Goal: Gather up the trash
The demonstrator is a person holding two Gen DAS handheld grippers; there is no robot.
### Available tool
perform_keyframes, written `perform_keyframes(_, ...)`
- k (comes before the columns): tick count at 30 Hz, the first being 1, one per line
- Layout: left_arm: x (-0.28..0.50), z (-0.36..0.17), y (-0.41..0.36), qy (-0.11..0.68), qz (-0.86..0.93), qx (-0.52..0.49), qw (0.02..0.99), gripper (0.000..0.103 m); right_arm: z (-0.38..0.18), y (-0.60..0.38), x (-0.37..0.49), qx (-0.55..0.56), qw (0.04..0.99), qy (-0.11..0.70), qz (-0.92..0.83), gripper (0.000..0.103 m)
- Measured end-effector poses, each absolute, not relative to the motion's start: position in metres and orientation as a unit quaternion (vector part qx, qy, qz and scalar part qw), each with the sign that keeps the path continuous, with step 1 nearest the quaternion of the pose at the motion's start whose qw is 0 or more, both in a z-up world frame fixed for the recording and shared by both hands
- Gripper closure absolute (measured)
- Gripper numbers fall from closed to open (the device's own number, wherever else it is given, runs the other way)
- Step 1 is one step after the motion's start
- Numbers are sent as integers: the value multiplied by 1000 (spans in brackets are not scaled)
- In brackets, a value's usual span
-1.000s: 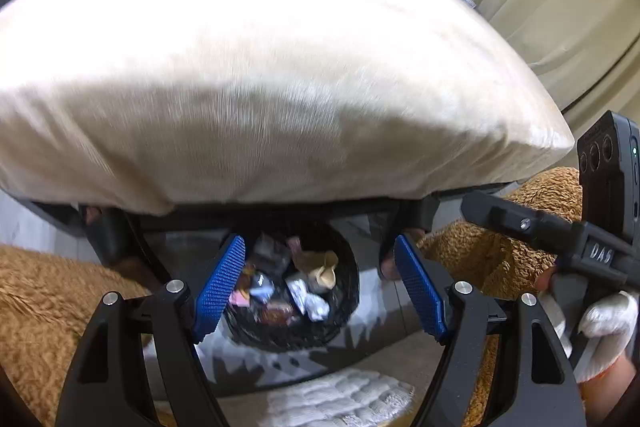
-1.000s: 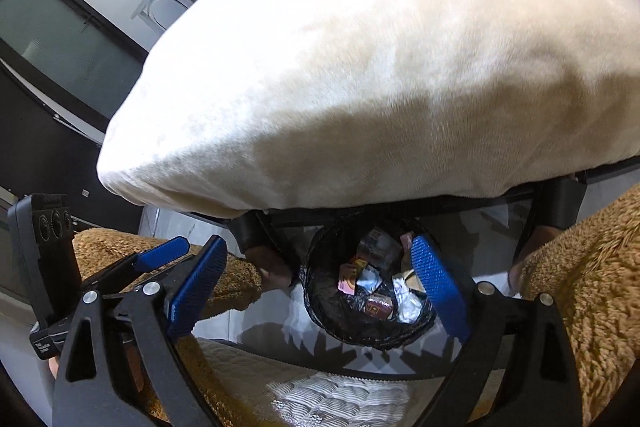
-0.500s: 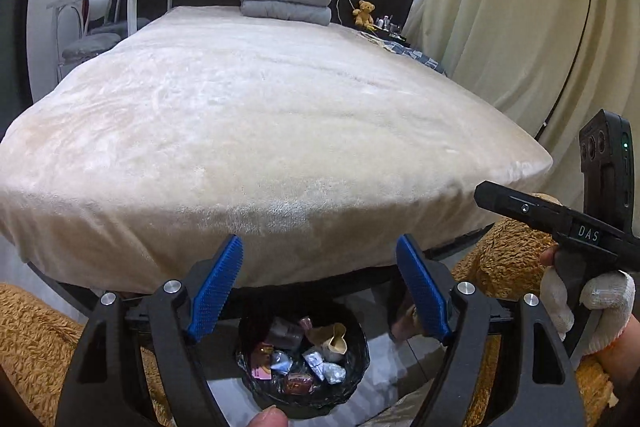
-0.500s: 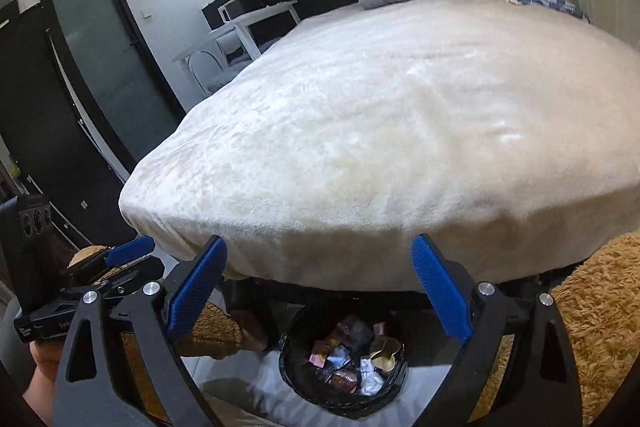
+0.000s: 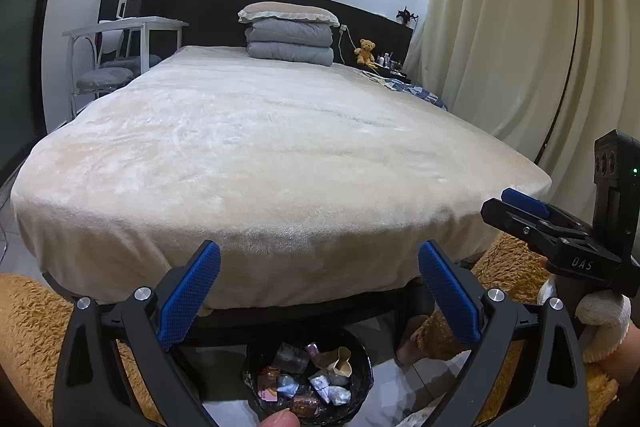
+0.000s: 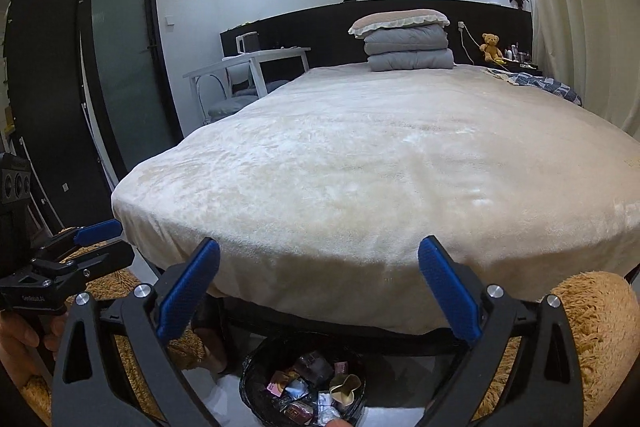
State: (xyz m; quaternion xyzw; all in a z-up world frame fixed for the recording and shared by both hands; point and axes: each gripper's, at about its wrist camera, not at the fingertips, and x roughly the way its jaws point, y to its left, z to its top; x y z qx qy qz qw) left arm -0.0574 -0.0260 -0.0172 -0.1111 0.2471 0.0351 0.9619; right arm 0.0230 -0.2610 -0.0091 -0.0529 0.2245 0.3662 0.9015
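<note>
Several crumpled wrappers [image 5: 308,383] fill a black-lined trash bin [image 5: 360,351] on the floor at the foot of the bed [image 5: 280,155], low in both wrist views, below and between each pair of fingers. Left gripper [image 5: 320,295]: jaws spread wide, nothing held, blue pads [image 5: 188,295] framing the bed edge. Right gripper [image 6: 320,295]: likewise wide apart and empty. Cream plush blanket covers the bed; folded grey quilts and a pillow [image 6: 400,21] stacked at the headboard. Small teddy bear [image 5: 366,50] beside them. Brown shaggy rug [image 6: 592,311] flanks the bin. Curtains [image 5: 500,27] on the right.
</note>
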Motion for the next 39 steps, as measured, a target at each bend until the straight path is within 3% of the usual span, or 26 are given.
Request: perform_keyframes(39, -57, -16, -46, 241, 14, -61, 968, 7, -12, -251, 13, -94, 908, 201, 355, 5)
